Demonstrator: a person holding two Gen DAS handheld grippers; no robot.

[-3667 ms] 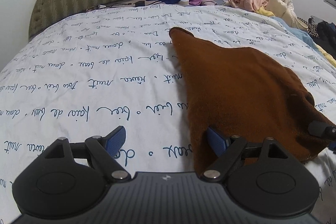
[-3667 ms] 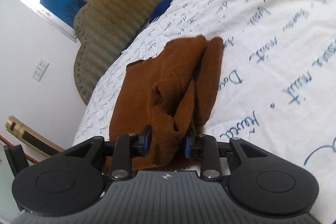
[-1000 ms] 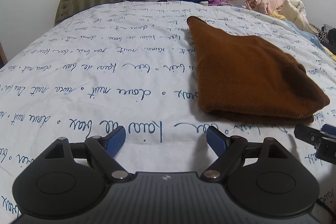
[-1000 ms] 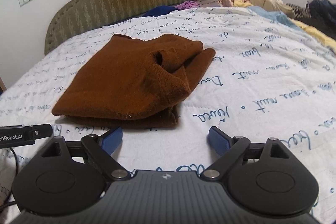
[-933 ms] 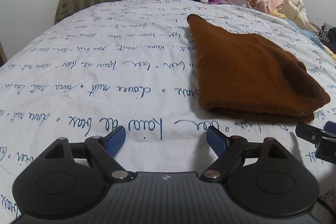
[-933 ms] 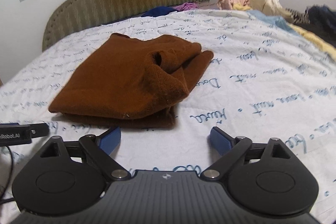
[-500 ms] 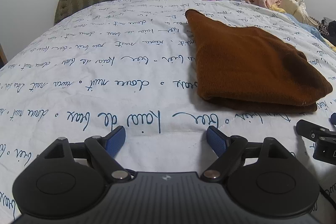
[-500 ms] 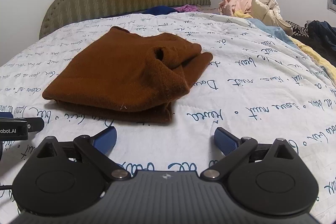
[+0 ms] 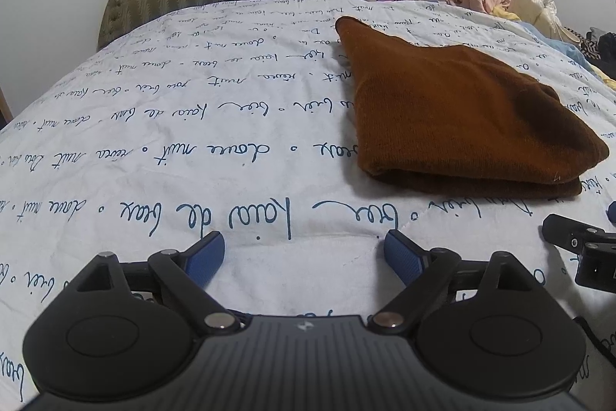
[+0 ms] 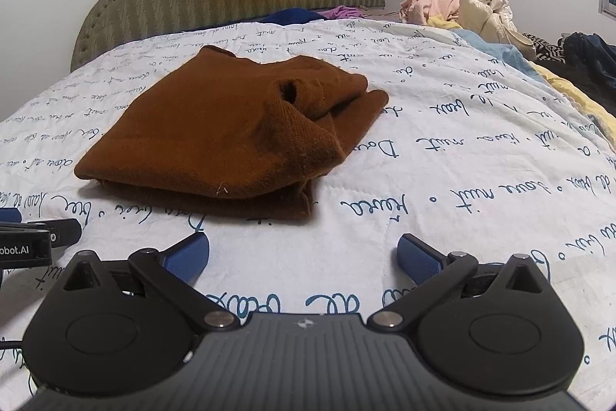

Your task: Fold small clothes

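The brown garment (image 9: 462, 118) lies folded in layers on the bed's white quilt (image 9: 192, 141), ahead of both tools and touching neither. The left tongs (image 9: 304, 255) and the right tongs (image 10: 302, 257) are both spread wide, released, grasping nothing, low over the script-printed quilt.

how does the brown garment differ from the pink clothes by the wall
The brown garment is folded into a flat stack with layered edges; the pink clothes sit crumpled in a heap. The brown garment lies alone on the printed bedspread, close to both open hand-held grippers, while the pink clothes are bunched with cream fabric at the far side. Both are soft fabric, and nothing is gripping either.
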